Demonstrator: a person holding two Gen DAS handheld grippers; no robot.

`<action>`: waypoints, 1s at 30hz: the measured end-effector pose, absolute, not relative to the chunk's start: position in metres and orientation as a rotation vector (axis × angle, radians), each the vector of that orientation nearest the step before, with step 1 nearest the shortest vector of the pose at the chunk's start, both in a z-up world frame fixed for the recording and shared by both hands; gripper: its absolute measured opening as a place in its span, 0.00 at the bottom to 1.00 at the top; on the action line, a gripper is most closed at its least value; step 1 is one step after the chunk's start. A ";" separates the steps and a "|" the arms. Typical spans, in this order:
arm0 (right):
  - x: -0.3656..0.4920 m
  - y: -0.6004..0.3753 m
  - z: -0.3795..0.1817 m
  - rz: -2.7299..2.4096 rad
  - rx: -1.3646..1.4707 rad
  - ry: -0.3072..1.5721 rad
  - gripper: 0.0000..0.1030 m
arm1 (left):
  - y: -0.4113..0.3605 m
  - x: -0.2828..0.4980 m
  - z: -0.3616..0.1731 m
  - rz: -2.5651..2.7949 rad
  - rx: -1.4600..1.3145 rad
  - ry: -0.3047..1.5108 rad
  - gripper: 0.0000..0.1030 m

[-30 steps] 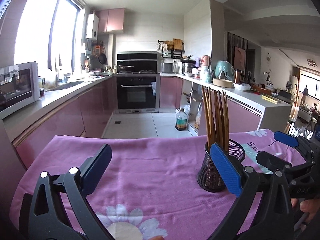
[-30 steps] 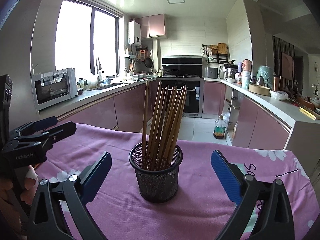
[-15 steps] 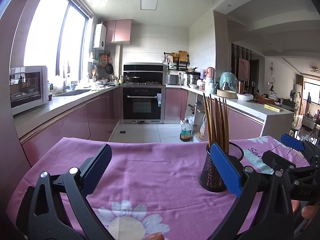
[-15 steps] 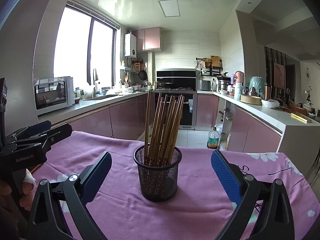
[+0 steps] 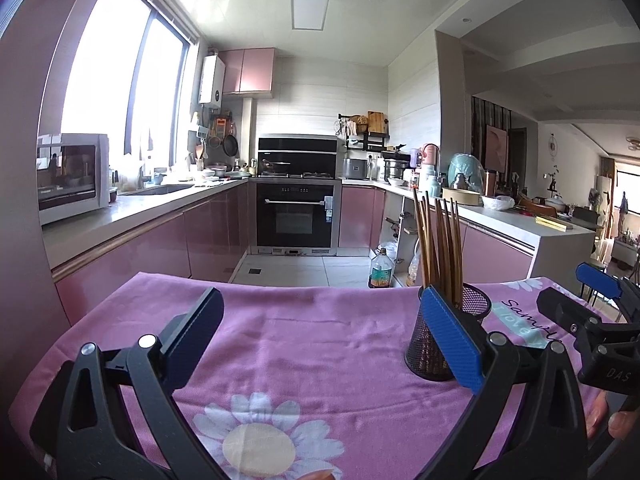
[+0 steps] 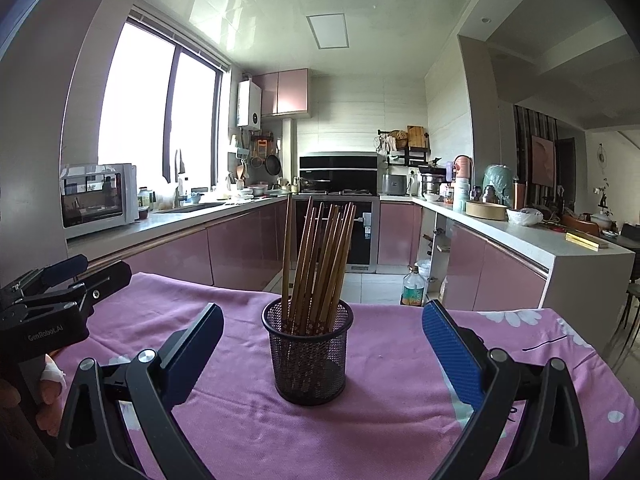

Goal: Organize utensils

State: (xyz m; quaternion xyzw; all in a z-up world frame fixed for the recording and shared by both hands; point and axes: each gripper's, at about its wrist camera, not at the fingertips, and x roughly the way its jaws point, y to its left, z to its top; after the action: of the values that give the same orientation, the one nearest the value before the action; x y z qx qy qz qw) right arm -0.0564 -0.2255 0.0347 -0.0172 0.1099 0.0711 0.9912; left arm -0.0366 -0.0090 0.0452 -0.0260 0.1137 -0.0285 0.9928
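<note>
Right wrist view — chopsticks (image 6: 316,264) stand inside mesh cup (image 6: 308,356).

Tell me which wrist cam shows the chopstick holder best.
Right wrist: the mesh holder stands centred and unobstructed between the open fingers. In the left wrist view, the left gripper's right finger partly covers it.

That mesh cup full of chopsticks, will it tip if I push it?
Probably: the mesh cup looks light, and the chopsticks stand far above its rim. The wrinkled cloth may snag its base, so push low.
</note>
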 end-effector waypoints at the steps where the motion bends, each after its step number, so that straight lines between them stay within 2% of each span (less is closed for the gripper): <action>1: -0.058 -0.225 0.035 0.144 -0.035 0.217 0.93 | -0.008 -0.037 0.045 -0.055 -0.053 0.228 0.94; 30: -0.062 -0.221 0.039 0.145 -0.029 0.205 0.93 | -0.012 -0.045 0.042 -0.037 -0.040 0.211 0.94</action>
State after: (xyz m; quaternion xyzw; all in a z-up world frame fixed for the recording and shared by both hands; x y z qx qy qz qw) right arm -0.0618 -0.2208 0.0387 -0.0146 0.1024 0.0722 0.9920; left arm -0.0446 -0.0124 0.0418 -0.0198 0.1054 -0.0185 0.9941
